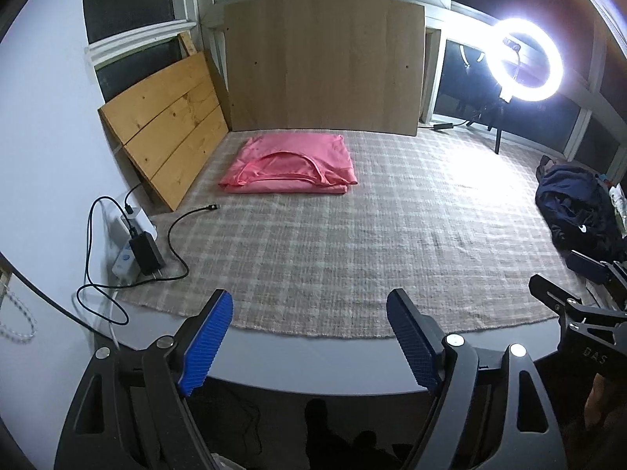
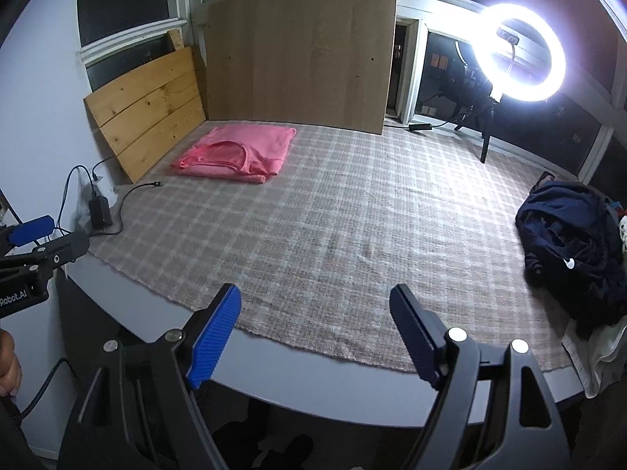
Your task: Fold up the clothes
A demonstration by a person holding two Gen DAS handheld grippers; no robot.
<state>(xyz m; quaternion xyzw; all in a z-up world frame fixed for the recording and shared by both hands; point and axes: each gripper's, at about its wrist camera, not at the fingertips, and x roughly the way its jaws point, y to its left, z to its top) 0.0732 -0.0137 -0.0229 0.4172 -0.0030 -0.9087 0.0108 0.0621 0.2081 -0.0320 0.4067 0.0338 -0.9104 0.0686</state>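
A white table (image 1: pixel 305 356) carries a pink-and-cream checked cloth (image 1: pixel 352 235) that covers most of its top, leaving a bare strip along the near edge. Against the dark windows at the back leans a large brown board (image 1: pixel 325 62), and to its left a slatted pine panel (image 1: pixel 164 125) stands tilted against the wall.

At the right edge of the cloth lies a crumpled pile of dark navy clothing (image 2: pixel 568 243), unfolded, with a pale garment (image 2: pixel 599 348) showing beneath it. A lit ring light (image 1: pixel 525 64) glares on its stand at the back right.

The pink garment (image 1: pixel 290 164) lies folded into a flat rectangle at the far left of the cloth, just in front of the brown board and near the pine panel, well apart from both grippers.

The left gripper (image 1: pixel 309 337) hangs above the near table edge, its 2 blue-padded fingers spread wide with nothing between them. The right gripper (image 2: pixel 313 337) is the same: jaws wide apart and empty.

A white power strip (image 1: pixel 125 250) with a black charger (image 1: pixel 147 252) sits at the left, a loose cable end (image 1: pixel 213 207) resting on the cloth.
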